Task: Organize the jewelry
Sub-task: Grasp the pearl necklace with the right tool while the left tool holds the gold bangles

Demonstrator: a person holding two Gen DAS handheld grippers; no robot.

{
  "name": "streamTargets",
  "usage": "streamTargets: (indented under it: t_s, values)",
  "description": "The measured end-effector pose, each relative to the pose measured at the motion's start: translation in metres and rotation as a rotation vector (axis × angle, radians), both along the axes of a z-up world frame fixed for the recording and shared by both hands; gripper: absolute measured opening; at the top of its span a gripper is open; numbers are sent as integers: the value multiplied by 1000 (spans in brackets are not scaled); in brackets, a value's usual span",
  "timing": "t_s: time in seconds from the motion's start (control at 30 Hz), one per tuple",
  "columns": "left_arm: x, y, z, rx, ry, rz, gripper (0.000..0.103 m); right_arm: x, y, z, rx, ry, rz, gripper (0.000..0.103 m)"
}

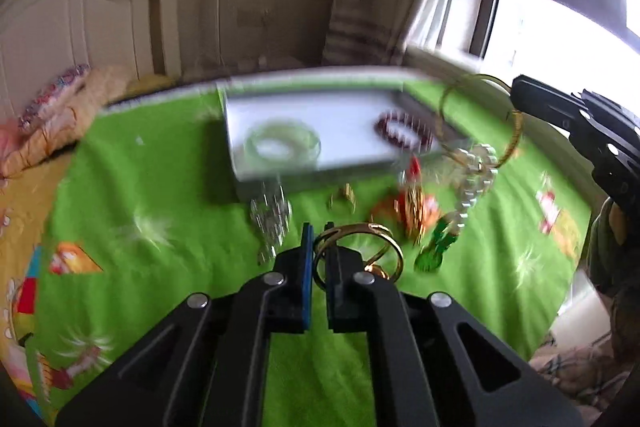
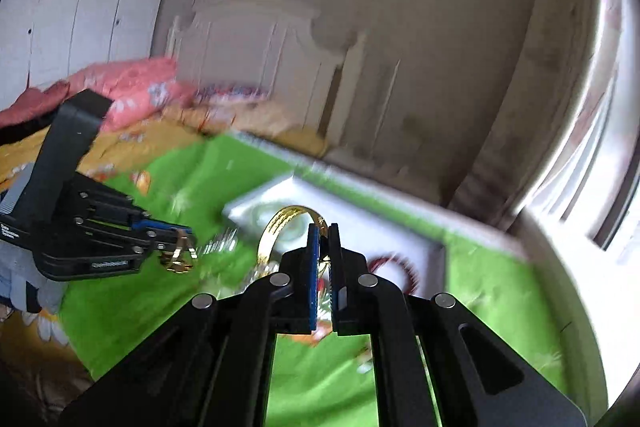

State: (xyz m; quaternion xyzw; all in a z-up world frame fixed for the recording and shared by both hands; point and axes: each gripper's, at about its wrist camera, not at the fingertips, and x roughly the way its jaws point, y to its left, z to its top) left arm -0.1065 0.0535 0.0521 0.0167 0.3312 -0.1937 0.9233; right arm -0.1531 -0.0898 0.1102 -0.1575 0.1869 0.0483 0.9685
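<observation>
Each gripper holds a gold bangle above a green cloth: left gripper [image 1: 316, 259] fingers clamped on a ring-shaped bangle [image 1: 360, 251], right gripper [image 2: 325, 259] on a wide bangle [image 2: 280, 227]. The white tray [image 1: 352, 131] lies ahead. Both grips look edge-thin, though blurred, so a bangle could slip and drop onto the loose jewelry [image 1: 420, 211].

Gold bangle [image 2: 280, 227], dark red bead bracelet [image 1: 404, 133], white tray [image 1: 352, 115] — bright green cartoon-printed cloth [image 1: 160, 187]

Left tool [image 1: 316, 243]: matte black plastic linkage arms, round silver pivot pins, one finger faced with a blue pad.
Right tool [image 2: 325, 239]: same black build, blue pad, ribbed inner face.
Markings: small white lettering on the left tool's side, unreadable.
</observation>
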Motion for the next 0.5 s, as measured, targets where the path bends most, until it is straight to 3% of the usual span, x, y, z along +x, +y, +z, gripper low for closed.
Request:
streamTargets:
  t_s: [0.1, 0.13, 0.2, 0.37, 0.43, 0.5]
  values:
    - [-9, 4, 32, -32, -68, -6, 5, -7, -14, 28, -3, -108, -52, 5]
    - [-11, 4, 41, -41, -86, -8, 5, -1, -29, 35, 40, -95, -75, 4]
    - [-15, 4, 53, -62, -104, -20, 5, 15, -54, 24, 96, -5, -112, 4]
    - [-18, -3, 47, -67, -79, -34, 5, 27, -42, -52, 53, 267, -52, 4]
    - [-17, -3, 40, -67, -58, -34, 5, 22, -30, -62, 78, 302, 4, 4]
    - [-19, -1, 37, -69, -50, -30, 5, 21, -29, -54, 115, 287, 30, 4]
